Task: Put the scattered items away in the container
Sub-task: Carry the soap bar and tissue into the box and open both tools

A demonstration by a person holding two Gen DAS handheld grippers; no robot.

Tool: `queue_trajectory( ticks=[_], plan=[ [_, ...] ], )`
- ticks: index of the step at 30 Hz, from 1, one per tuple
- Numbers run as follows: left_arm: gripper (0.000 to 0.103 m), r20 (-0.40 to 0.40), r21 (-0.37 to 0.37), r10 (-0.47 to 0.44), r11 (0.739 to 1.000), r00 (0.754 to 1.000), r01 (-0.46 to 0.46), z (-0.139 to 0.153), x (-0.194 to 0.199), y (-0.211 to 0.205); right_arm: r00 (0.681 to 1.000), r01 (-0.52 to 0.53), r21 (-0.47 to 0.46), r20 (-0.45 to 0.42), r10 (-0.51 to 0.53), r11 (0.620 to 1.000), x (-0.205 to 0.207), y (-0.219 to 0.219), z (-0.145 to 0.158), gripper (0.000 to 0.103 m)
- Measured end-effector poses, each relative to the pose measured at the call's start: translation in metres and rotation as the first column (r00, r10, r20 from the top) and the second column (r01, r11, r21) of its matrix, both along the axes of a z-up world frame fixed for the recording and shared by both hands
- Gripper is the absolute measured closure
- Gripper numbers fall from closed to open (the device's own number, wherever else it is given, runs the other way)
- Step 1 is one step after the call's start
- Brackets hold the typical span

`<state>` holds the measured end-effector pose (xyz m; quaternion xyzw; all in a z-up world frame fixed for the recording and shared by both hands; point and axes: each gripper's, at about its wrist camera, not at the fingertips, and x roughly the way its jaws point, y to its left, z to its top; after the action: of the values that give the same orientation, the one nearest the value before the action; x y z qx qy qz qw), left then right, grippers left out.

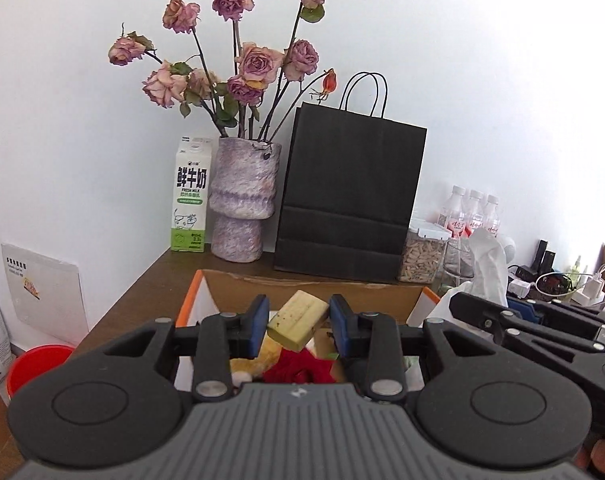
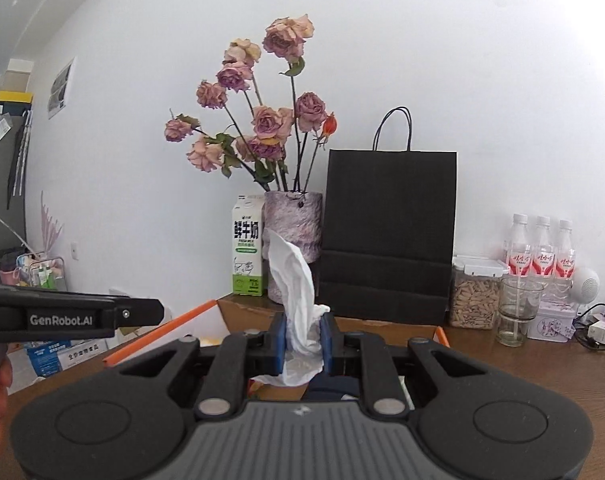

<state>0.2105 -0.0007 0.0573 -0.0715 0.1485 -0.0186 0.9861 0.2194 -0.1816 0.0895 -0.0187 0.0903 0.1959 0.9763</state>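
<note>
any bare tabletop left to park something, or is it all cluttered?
Bare wood shows right of the cardboard box, in front of the glass and white tin. A narrower strip runs left of the box, before the milk carton. The back wall row, vase to bottles, is crowded.

- This looks like a room in a home.
- A brown wooden table (image 2: 522, 368) stands against a plain white wall (image 2: 462, 60).
- Dried pink roses (image 1: 238, 60) sit in a fuzzy purple vase (image 1: 242, 200).
- A green and white milk carton (image 1: 189, 200) stands just beside the vase.
- A black paper shopping bag (image 2: 388, 232), three clear drink bottles with red labels (image 2: 540, 252) and white phone chargers (image 2: 600, 330) are there too.
</note>
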Motion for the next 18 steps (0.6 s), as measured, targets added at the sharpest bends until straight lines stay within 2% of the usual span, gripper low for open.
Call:
queue_trajectory(
  ticks=[4,8,12,18],
  plan=[
    [0.07,-0.024,-0.011,0.018,1.0,1.0,-0.018,0.001,0.042,-0.017,0.997,0.067,0.019,-0.039,-0.066,0.998,0.037,-0.002,-0.005,0.087],
    [0.07,-0.049,-0.033,0.033,0.999,0.998,-0.035,-0.017,0.074,-0.026,0.992,0.101,0.042,-0.087,-0.097,0.994,0.065,-0.005,-0.022,0.086],
    [0.07,-0.08,-0.005,0.01,1.0,0.997,-0.011,-0.039,0.083,-0.028,0.986,0.105,0.057,-0.135,-0.097,0.993,0.078,-0.013,-0.038,0.086],
    [0.069,-0.087,0.016,0.009,1.0,0.996,-0.008,-0.045,0.083,-0.03,0.984,0.101,0.049,-0.152,-0.093,0.994,0.08,-0.013,-0.043,0.086]
  ],
)
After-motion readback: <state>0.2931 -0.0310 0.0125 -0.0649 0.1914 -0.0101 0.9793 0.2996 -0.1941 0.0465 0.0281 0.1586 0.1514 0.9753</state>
